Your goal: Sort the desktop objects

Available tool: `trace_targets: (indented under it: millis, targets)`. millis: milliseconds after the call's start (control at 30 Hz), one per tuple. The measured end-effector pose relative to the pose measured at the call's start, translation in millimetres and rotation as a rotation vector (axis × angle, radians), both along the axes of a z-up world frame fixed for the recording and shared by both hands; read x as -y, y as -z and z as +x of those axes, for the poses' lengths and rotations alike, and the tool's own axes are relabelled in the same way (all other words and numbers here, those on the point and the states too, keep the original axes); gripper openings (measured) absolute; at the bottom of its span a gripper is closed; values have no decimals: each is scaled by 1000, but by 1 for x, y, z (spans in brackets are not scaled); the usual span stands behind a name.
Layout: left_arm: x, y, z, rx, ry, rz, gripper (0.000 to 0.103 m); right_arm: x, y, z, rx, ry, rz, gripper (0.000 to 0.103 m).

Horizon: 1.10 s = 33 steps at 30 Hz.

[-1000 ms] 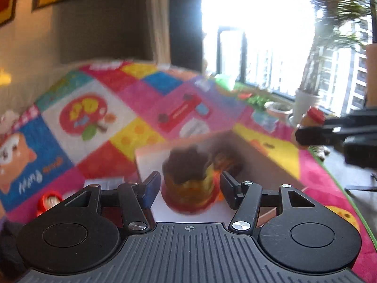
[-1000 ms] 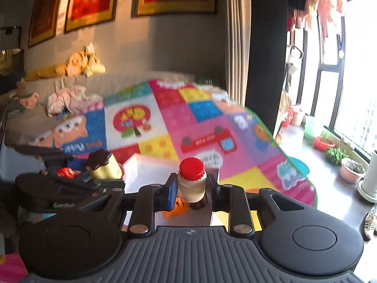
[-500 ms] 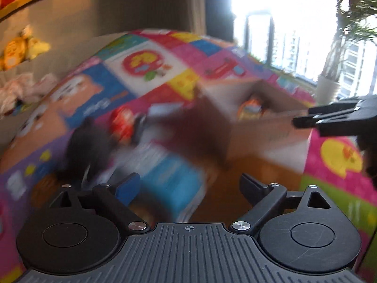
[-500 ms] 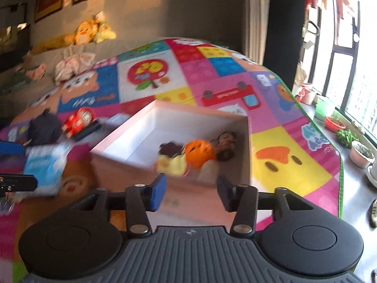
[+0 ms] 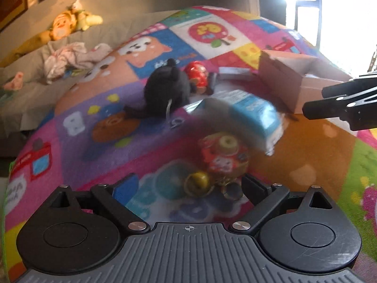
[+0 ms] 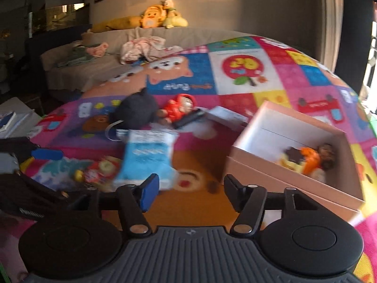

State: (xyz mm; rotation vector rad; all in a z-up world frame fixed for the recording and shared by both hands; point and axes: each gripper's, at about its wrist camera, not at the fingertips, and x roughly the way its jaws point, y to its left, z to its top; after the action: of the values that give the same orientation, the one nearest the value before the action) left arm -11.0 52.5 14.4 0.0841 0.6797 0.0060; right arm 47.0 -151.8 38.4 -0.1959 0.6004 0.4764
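Three small toys already lie in the open pink cardboard box (image 6: 294,165) at three o'clock, while the red charm with gold bells (image 5: 221,160), blue packet (image 6: 146,158), black plush (image 6: 139,110) and red figurine (image 6: 179,108) wait around ten, both left gripper (image 5: 188,186) and right gripper (image 6: 189,188) empty, jaws just opened wide.

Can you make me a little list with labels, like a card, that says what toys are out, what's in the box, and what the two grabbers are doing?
surface: colourful play mat
box: pink box, open top
in box: orange toy and other small things, blurred
on mat: blue packet, black plush, red doll, red charm with gold bell
left gripper: open, jaws just opening, empty, over the red charm
right gripper: open, jaws just opening, empty, near the blue packet
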Motion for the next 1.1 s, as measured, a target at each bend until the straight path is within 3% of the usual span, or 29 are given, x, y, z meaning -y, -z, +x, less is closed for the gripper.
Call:
trace_targets:
  millis: [267, 467, 567, 667, 733, 800, 867, 1100]
  targets:
    - [-21, 4, 3, -11, -112, -87, 98, -39, 7, -15, 0, -107, -49, 64]
    - [-19, 5, 5, -17, -102, -86, 100, -35, -13, 4, -22, -72, 27, 64]
    - [-26, 1, 1, 11, -87, -148, 100, -28, -38, 39, -49, -21, 77, 63]
    - [-41, -13, 8, 92, -54, -344, 100, -34, -62, 94, -67, 22, 49, 62]
    - [-43, -23, 18, 173, -53, -407, 100, -43, -67, 145, -139, 71, 10, 61]
    - [-39, -22, 25, 230, -68, -413, 100, -50, -62, 200, -252, 141, -1, 58]
    - [-36, -16, 29, 223, -64, -424, 100, -55, -51, 245, -310, 241, 12, 47]
    - [-44, -2, 30, 204, -52, -495, 101, -75, 7, 321, -361, 381, -55, 31]
